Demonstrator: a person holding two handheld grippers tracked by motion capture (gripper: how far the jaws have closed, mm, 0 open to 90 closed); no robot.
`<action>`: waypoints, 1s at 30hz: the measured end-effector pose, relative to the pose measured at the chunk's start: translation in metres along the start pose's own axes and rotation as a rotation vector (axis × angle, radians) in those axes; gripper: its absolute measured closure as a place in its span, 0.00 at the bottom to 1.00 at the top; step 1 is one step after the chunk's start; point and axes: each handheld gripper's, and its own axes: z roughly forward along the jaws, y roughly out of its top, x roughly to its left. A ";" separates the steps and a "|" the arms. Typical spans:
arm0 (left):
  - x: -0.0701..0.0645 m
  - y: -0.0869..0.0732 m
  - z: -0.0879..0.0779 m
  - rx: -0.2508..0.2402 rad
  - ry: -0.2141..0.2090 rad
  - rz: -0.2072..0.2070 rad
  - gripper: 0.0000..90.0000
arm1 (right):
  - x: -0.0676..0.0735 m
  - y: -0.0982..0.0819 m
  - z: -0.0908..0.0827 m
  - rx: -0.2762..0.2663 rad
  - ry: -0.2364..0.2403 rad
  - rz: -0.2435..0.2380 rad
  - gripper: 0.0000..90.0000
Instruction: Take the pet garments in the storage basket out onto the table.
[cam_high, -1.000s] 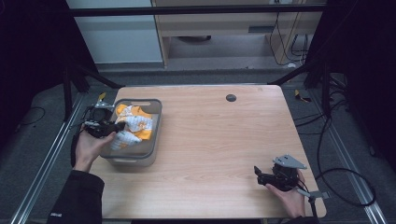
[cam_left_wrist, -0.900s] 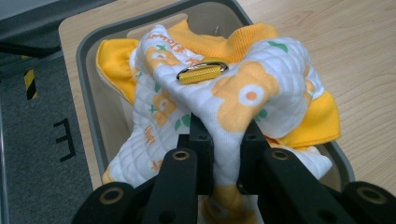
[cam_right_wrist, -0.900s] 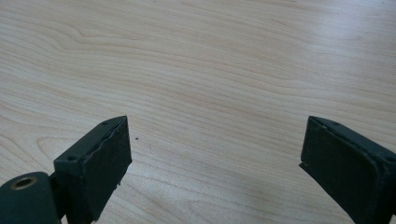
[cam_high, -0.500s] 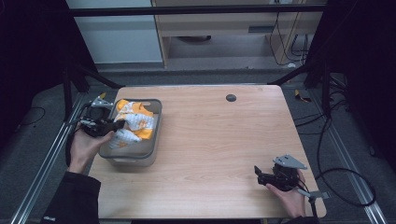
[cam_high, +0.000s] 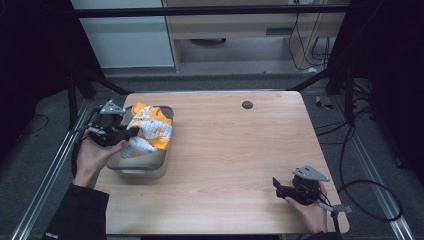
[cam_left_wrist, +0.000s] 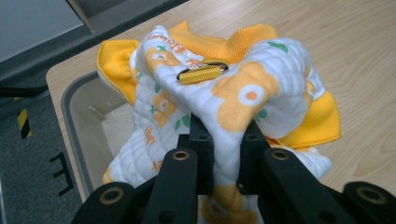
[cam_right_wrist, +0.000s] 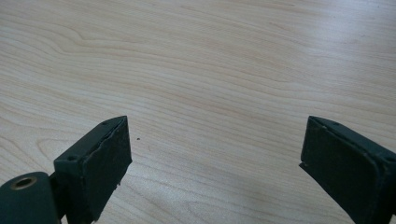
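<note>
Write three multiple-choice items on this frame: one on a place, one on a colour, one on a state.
1. Where does the grey bin stand?
A. the table's left side
B. the table's right side
C. on the floor

2. What colours is the quilted cloth?
A. blue and black
B. white and orange
C. plain green

3. How are the left tongs?
A. wide open
B. lying on the table
C. shut on the cloth

Answers:
1 A, the high view shows it at the left edge.
2 B, orange flowers on white.
3 C, the jaws pinch a fold.
</note>
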 end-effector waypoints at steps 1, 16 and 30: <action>-0.002 0.001 -0.001 0.001 -0.002 0.007 0.89 | 0.000 0.000 0.000 -0.001 0.001 0.001 0.09; -0.033 0.014 0.003 0.008 -0.055 0.093 0.89 | -0.001 0.000 -0.001 -0.002 -0.001 0.006 0.09; -0.058 0.021 0.016 0.033 -0.110 0.146 0.89 | -0.002 0.000 -0.002 -0.007 -0.003 0.005 0.09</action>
